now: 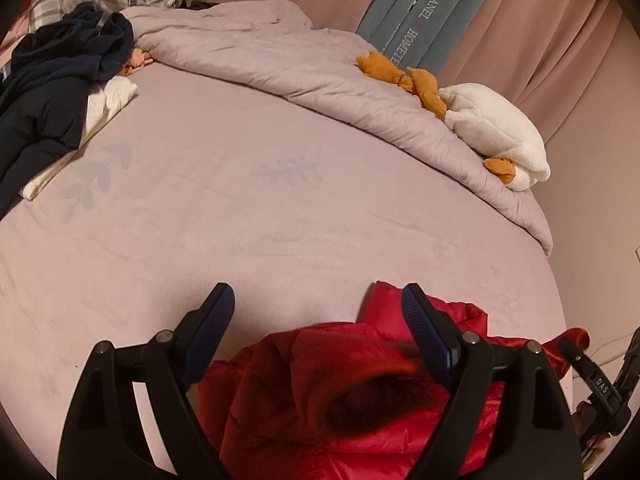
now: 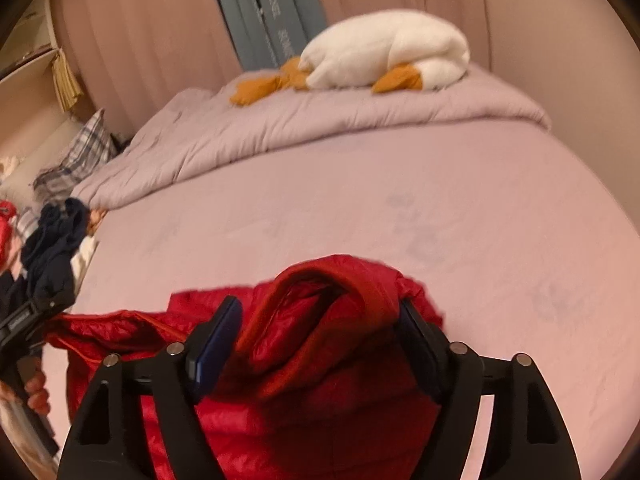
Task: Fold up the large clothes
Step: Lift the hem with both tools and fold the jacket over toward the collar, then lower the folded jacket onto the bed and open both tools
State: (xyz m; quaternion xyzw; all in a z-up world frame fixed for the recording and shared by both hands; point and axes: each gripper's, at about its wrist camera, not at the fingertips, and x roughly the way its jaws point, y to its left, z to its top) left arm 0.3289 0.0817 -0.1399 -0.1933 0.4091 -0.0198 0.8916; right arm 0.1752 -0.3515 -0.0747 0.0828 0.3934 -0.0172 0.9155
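A red puffer jacket [image 1: 320,392] lies crumpled on the pink bed sheet [image 1: 240,220] at the near edge. My left gripper [image 1: 318,300] is open, its jaws wide apart, with the jacket's hood below and between them. In the right wrist view the jacket [image 2: 320,360] bulges up between the jaws of my right gripper [image 2: 316,316], which is open with the hood fabric touching its right finger. The right gripper also shows at the right edge of the left wrist view [image 1: 600,384].
A rolled lilac duvet [image 1: 300,60] runs along the far side with a white and orange plush goose [image 1: 492,128] on it. Dark navy clothes [image 1: 52,80] and a white garment [image 1: 108,100] lie at the left. Pink curtains [image 1: 540,32] hang behind.
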